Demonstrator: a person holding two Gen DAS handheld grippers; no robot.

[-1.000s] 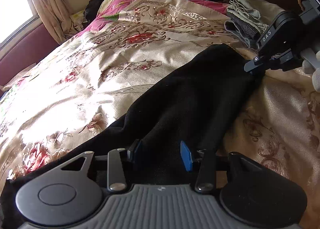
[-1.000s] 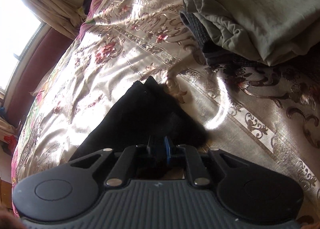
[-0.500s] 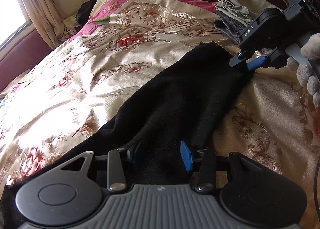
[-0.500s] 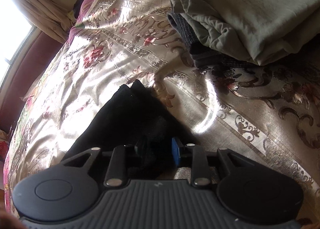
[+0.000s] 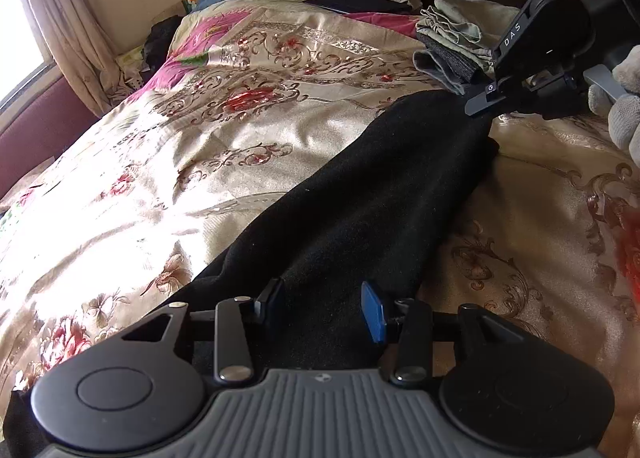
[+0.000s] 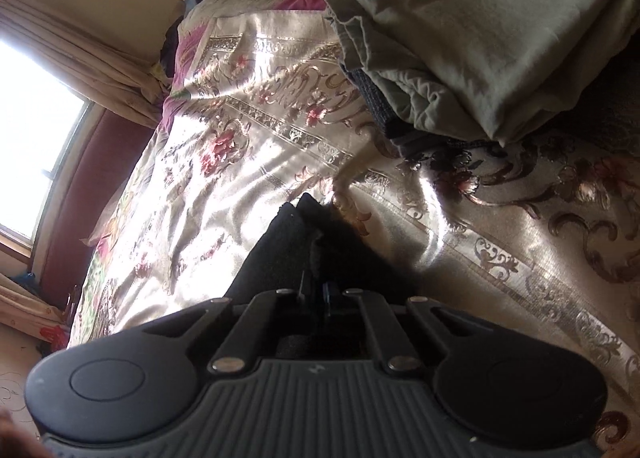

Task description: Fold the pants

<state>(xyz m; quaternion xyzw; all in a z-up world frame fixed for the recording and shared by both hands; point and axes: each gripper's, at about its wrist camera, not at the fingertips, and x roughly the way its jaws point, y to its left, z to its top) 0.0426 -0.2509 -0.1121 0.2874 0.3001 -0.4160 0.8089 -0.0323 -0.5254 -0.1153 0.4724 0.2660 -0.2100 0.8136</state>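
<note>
Sunlit floral bedspread (image 5: 248, 162) covers a bed beside a curtained window (image 5: 16, 30). Black pants (image 5: 380, 202) lie stretched diagonally across it. At the near end, the left gripper (image 5: 322, 308) stays over the cloth, jaws spread. Farther right, the right gripper (image 6: 314, 292), whose jaws parted half a second ago, has pressed them together, pinching the pants' far end again, likely ready to carry a fold. Folded garments (image 5: 452, 46) are stacked near the headboard.
</note>
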